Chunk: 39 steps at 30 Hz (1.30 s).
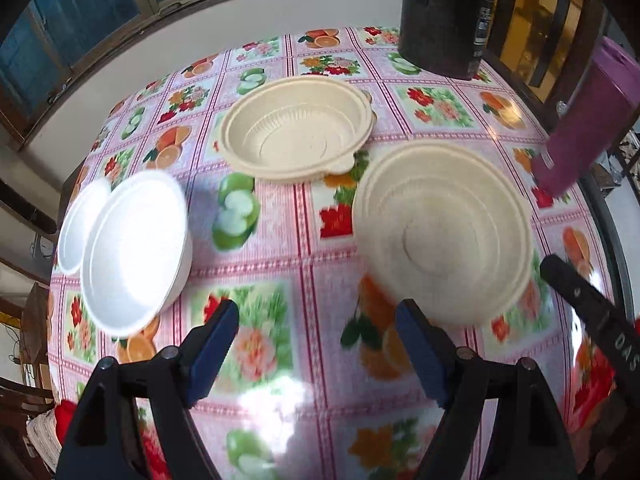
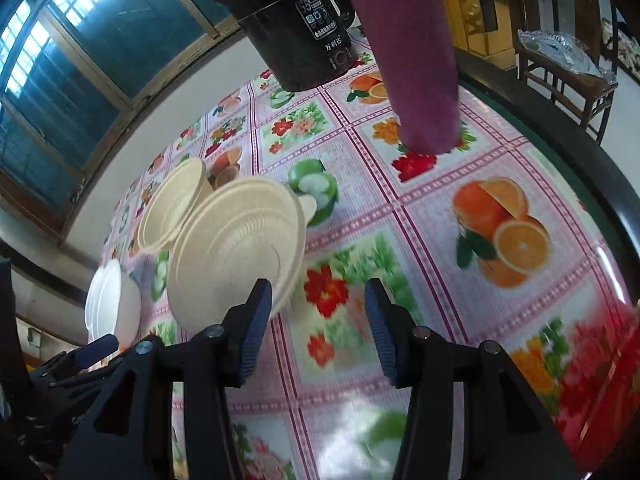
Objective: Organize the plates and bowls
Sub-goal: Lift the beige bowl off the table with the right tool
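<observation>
Both claws, left [image 1: 316,344] and right [image 2: 318,328], are held apart, empty; beige bowl [image 1: 442,230] at 1 o'clock, seemingly untouched, bare cloth [image 1: 272,240] between.

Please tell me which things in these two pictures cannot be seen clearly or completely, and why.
- Small white dish: left wrist view, partly behind the white foam bowl.
- Purple plastic tumbler: right wrist view, top cut by the frame edge.
- Black electric pot: left wrist view, upper part cut off.
- Far beige plastic bowl: right wrist view, partly behind the near beige bowl.

Floral-cloth table [image 1: 280,360] bears beige bowls [image 1: 296,136], white bowls [image 1: 136,252], black pot [image 1: 444,16], purple bottle [image 1: 592,120].
</observation>
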{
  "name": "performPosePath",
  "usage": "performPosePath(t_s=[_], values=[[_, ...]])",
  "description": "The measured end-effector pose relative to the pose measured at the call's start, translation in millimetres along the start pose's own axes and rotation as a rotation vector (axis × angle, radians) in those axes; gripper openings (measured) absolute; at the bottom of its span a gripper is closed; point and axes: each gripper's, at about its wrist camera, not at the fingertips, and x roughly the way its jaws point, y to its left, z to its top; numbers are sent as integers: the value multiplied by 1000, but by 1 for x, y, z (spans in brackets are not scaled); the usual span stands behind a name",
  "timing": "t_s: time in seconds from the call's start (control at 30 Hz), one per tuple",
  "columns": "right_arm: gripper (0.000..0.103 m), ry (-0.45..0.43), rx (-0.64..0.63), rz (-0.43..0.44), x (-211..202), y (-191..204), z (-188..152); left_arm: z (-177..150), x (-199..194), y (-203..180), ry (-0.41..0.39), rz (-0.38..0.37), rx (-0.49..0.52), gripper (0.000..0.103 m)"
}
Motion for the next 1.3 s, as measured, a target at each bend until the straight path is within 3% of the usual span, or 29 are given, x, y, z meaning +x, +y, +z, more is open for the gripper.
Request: performPosePath(t_s=[0.4,1.1,1.3], values=[[50,42,-19,22,32,11,20,29,34,-10,37,6,-69,83],[49,33,-89,-33,55,20,29,34,59,-13,63,-11,-99,83],[43,41,-104,-41,60,24,28,35,64,-9,76,-19,-122,83]])
